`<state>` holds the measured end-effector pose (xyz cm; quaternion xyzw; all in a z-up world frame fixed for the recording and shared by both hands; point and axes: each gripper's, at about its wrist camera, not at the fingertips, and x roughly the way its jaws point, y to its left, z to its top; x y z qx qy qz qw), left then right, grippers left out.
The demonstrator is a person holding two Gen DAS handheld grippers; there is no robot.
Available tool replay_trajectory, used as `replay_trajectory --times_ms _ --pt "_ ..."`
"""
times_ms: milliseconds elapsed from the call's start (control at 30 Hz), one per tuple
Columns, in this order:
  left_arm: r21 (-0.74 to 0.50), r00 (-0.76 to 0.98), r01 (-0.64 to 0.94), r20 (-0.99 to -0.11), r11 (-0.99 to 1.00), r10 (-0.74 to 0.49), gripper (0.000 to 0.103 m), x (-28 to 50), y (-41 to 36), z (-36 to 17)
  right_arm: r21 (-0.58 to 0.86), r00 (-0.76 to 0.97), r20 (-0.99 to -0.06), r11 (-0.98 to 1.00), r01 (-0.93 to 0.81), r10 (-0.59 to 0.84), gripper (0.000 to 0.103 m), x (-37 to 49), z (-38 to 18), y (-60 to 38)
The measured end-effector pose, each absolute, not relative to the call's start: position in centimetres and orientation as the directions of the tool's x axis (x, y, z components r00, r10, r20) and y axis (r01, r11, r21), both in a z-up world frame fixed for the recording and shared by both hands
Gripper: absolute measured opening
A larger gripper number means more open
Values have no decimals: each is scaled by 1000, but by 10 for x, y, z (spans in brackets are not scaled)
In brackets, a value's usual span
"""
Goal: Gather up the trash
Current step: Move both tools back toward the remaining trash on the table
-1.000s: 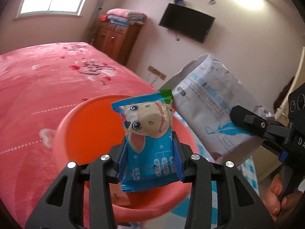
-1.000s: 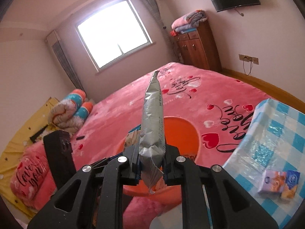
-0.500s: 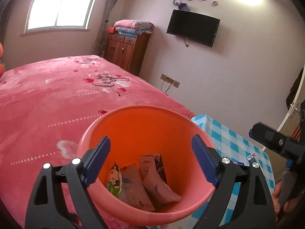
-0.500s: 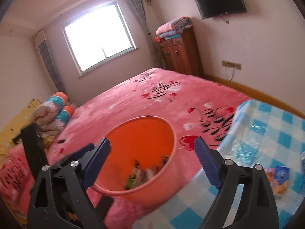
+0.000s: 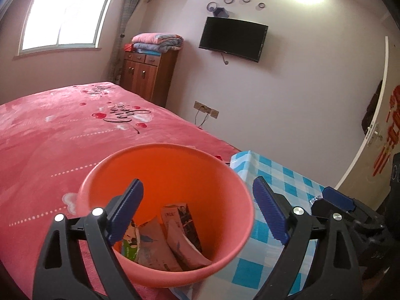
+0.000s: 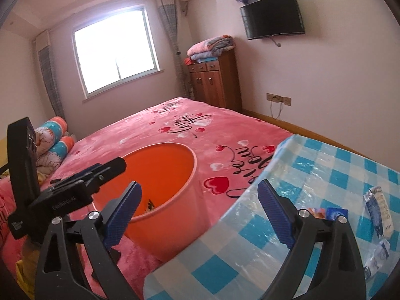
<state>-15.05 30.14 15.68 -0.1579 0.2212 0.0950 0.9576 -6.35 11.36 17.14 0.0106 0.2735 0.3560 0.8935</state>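
Orange bin point(image 5: 160, 160) holding wrappers point(image 5: 162, 245) (several), left gripper point(image 5: 197, 215) fingers spread above

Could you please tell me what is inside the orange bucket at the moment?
The orange bucket holds several crumpled wrappers piled at its bottom, seen from the left wrist. Anything beneath them is covered; the near rim hides most from the right wrist.

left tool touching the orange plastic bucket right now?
Cannot tell. In the left wrist view the left tool is open, its blue pads overlapping the orange plastic bucket and its rim, which may be only line of sight. The right wrist view settles nothing.
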Motion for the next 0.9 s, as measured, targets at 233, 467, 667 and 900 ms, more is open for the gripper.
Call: replay_trajectory --times_ms 233,467,667,900 --pt "-238 890 -214 -448 947 88 90 -149 281 162 242 625 -478 776 -582 617 93 -63 164 87" --pt "-210 894 -172 -444 963 63 90 -147 257 167 279 647 -474 799 -533 597 93 -63 156 59" --pt "-188 895 -137 -444 973 40 90 -148 236 169 292 662 -476 814 -503 579 93 -66 150 36" --pt "-167 894 -109 -448 980 23 90 -151 216 171 291 688 -464 829 -477 558 93 -72 144 15"
